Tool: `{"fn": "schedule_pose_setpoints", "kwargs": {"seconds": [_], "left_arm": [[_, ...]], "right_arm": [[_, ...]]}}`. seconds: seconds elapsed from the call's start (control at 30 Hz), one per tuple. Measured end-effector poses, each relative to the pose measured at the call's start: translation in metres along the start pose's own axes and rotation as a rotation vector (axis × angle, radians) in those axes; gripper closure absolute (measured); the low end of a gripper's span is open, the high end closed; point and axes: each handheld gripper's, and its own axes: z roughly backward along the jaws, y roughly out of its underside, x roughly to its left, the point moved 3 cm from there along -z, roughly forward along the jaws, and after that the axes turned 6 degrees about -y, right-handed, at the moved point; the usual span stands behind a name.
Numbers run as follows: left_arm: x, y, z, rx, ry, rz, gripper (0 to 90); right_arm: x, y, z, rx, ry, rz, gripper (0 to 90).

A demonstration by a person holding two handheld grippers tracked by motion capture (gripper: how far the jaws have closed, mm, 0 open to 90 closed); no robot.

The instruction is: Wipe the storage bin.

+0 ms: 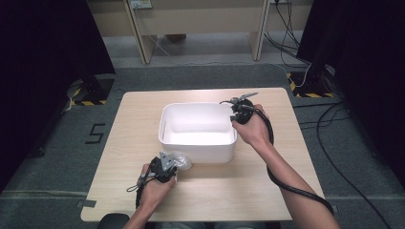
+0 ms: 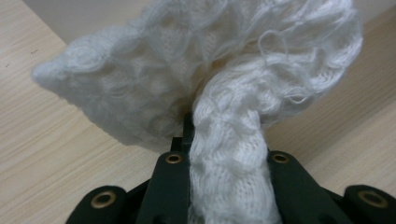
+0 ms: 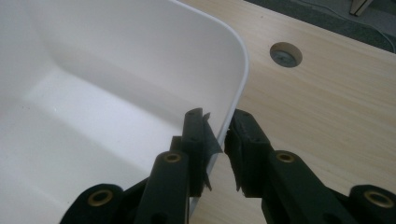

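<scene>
Centrally in the high view sits the light wooden table (image 1: 119, 157), taking up the middle and lower part of the frame. On it, just above the middle of the frame, stands the white plastic tub (image 1: 191, 145), open at the top.

At the tub's right rim, the right gripper (image 1: 237, 110) comes in from the right hand (image 1: 253, 131). In the right gripper view its two black jaws straddle the tub's wall (image 3: 236, 79) near the rounded corner, one jaw inside and one outside, closed on the thin rim at the lower middle of that frame. A round hole in the table top (image 3: 286, 54) shows at the upper right there.

Below the tub, at the lower left of centre in the high view, the left gripper (image 1: 167, 164) lies low over the table. Its jaws are clamped tight on a white knitted cloth (image 2: 224, 88), which bunches out above them in the left gripper view and shows as a pale lump (image 1: 181, 159) just beside the tub's front wall.
</scene>
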Motion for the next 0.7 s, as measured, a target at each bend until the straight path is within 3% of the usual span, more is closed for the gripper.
{"fn": "schedule_pose_setpoints", "kwargs": {"seconds": [0.7], "left_arm": [[0.004, -0.016, 0.016, -0.049, -0.001, 0.004, 77.9]], "right_arm": [[0.001, -0.001, -0.001, 0.003, 0.001, 0.004, 76.9]]}}
